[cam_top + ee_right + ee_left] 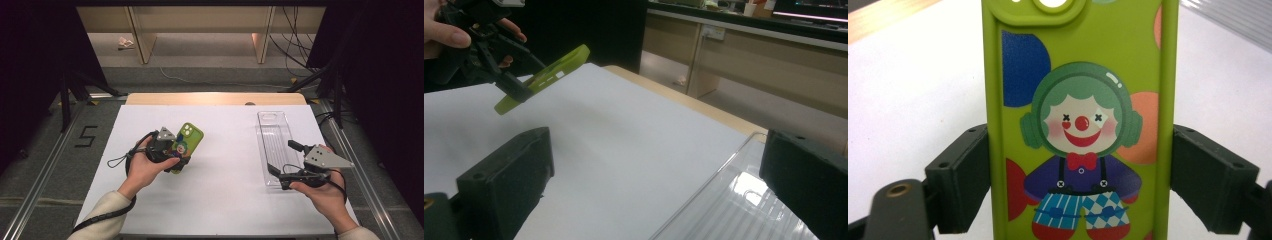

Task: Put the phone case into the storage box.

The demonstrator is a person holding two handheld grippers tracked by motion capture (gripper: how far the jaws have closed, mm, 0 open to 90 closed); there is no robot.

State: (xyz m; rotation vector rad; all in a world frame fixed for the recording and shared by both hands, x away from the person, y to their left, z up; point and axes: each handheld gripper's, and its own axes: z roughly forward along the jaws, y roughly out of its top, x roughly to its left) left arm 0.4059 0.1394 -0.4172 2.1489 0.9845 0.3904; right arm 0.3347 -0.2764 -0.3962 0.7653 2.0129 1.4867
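From high up, the left gripper [172, 152] holds a green phone case [186, 145] over the left side of the white worktop [220, 200]. On the right lies a clear plastic tray [274, 142], and the right gripper [284, 162] sits at its near end with fingers spread and nothing in them.

In the left gripper view, the fingers [960, 175] pinch the phone case [1078, 100] by its two long sides. A clown is on it.

In the right gripper view, the case [544, 77] hangs tilted above the worktop, far from the tray [744, 200].

The carry step looks in hand. Next, the case must travel right and go down flat into the tray.
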